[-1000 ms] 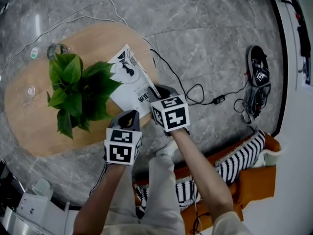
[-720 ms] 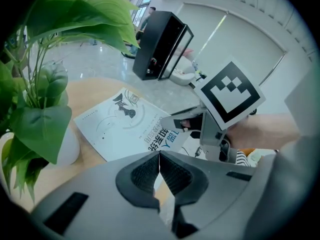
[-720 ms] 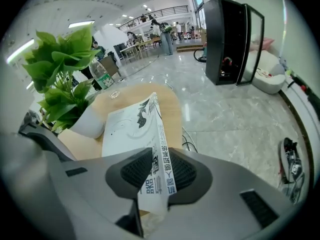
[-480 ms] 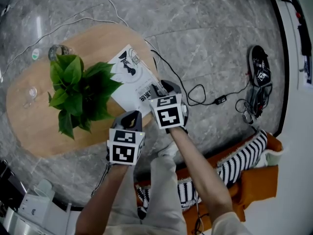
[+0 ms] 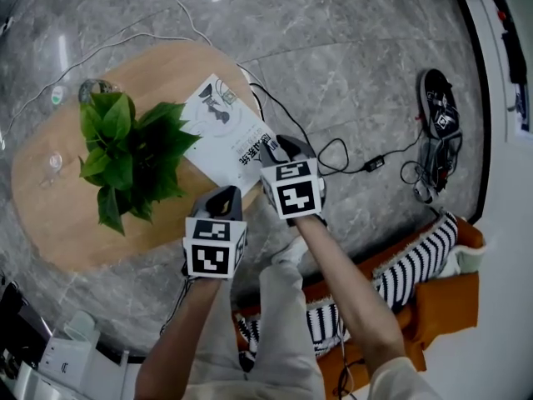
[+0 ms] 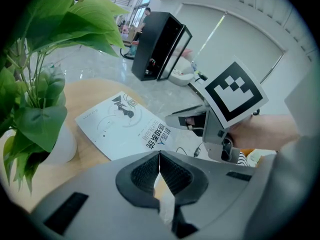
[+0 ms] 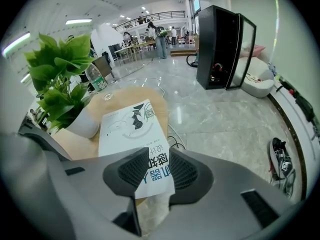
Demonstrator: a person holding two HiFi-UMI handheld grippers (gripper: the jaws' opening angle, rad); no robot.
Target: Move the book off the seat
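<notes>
Book (image 5: pixel 221 130) lies on the wooden table (image 5: pixel 58 215), right of the plant (image 5: pixel 125 152). Right gripper (image 5: pixel 268 148) jaws have just been opening and stand apart around its near end; left gripper (image 5: pixel 223 195) jaws are closed, empty

Paper book (image 5: pixel 221 132), matt wooden table (image 5: pixel 58 215)

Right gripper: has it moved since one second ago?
Yes, slightly: in the head view the right gripper has shifted right, away from the plant. Its jaws have just been opening, a corner of the book between them.
</notes>
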